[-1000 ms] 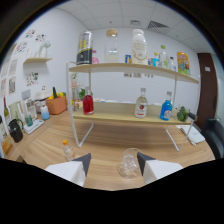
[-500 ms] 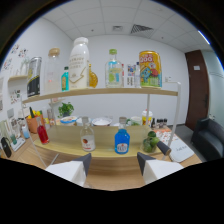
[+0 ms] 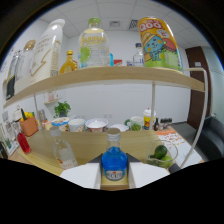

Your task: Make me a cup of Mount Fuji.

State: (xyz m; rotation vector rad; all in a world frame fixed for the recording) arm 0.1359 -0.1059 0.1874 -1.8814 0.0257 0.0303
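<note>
My tongs (image 3: pixel 115 176) gape around the blue-liquid bottle (image 3: pixel 114 162) at twelve o'clock, unclamped; it's probably heavy, slick, breakable glass, so I'd squeeze mid-body.

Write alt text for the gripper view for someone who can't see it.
A blue bottle stands between the open gripper's fingers on a wooden table, a clear bottle and a glass of limes either side. Beyond, cups line the table under a shelf of bottles and a yellow can.

Tool-mounted camera faces the shelf (image 3: pixel 115 75), seemingly close.
</note>
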